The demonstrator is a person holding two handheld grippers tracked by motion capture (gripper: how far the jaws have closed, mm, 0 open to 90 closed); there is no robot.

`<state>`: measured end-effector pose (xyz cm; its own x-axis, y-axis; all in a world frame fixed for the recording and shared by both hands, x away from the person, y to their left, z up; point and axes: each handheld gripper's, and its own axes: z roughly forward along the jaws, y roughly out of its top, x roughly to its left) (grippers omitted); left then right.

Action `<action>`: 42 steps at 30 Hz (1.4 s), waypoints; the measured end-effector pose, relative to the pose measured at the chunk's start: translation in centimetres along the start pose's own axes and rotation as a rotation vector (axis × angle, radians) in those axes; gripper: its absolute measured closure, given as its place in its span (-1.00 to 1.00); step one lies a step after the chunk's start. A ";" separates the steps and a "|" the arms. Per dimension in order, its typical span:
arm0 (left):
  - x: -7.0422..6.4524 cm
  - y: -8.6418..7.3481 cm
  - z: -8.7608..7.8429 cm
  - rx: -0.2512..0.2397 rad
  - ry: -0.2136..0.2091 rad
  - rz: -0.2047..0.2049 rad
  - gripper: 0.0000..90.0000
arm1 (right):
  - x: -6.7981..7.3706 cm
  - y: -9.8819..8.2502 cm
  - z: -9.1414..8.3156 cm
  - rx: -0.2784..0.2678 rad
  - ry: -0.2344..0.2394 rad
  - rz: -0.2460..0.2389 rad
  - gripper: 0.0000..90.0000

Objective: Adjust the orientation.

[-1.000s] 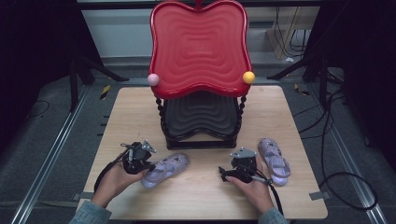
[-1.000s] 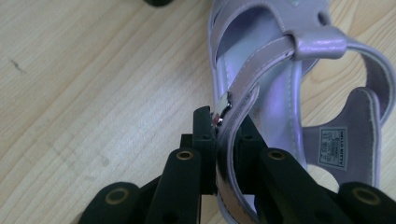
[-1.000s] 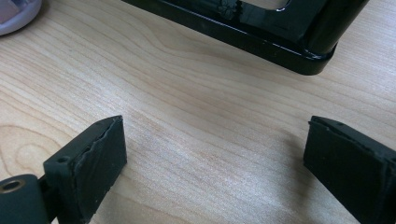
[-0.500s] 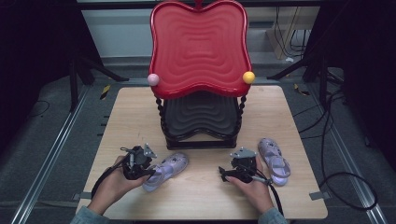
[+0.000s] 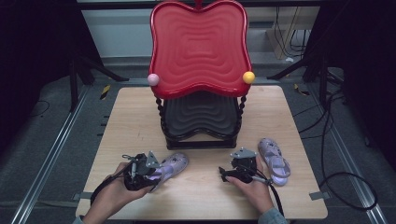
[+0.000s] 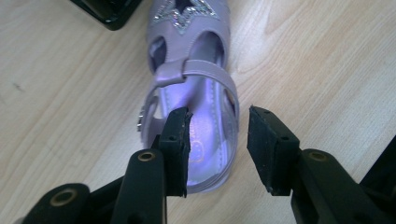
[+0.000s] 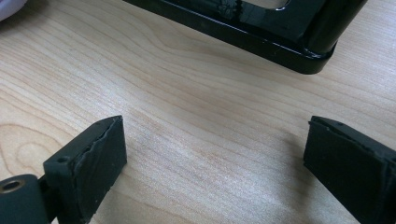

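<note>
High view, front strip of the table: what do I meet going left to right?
Left hand-held gripper → purple sandal with its heel at that gripper → right hand-held gripper → second purple sandal.

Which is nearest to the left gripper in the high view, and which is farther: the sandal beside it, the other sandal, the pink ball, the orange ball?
From the left gripper:
1. Sandal beside it, right at the jaws, on the table's left half.
2. Other sandal, across the table near the right gripper.
3. Pink ball, on the red tray's left corner.
4. Orange ball, on the tray's right corner, farthest.
</note>
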<state>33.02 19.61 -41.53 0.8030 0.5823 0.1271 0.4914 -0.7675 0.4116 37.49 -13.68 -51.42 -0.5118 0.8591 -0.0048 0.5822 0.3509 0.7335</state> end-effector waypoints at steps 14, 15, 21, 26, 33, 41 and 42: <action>-0.3 0.1 3.9 0.088 -0.059 -0.002 0.68 | 0.0 0.0 0.0 0.000 0.001 -0.002 -0.86; -0.2 0.1 4.0 0.091 -0.061 -0.002 0.71 | 0.0 0.0 0.0 0.000 0.001 -0.001 -0.86; 0.0 0.2 4.3 0.096 -0.068 -0.011 0.81 | 0.0 0.0 0.0 0.000 0.001 -0.001 -0.86; 0.3 0.2 4.3 0.099 -0.086 -0.016 0.88 | 0.0 0.0 0.0 0.000 0.001 -0.001 -0.86; 1.0 -0.1 3.5 0.038 -0.124 -0.062 0.91 | 0.0 0.0 0.0 0.000 0.001 -0.002 -0.86; 0.8 0.1 2.4 -0.071 -0.186 -0.084 0.91 | 0.0 0.0 0.0 0.000 0.001 -0.001 -0.86; 0.6 0.3 2.2 -0.093 -0.191 -0.083 0.91 | 0.0 0.0 0.0 0.000 0.000 -0.001 -0.86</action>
<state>34.41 19.09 -43.34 0.8145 0.5746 -0.0805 0.5327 -0.6856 0.4962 37.47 -13.70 -51.42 -0.5127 0.8585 -0.0054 0.5814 0.3519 0.7336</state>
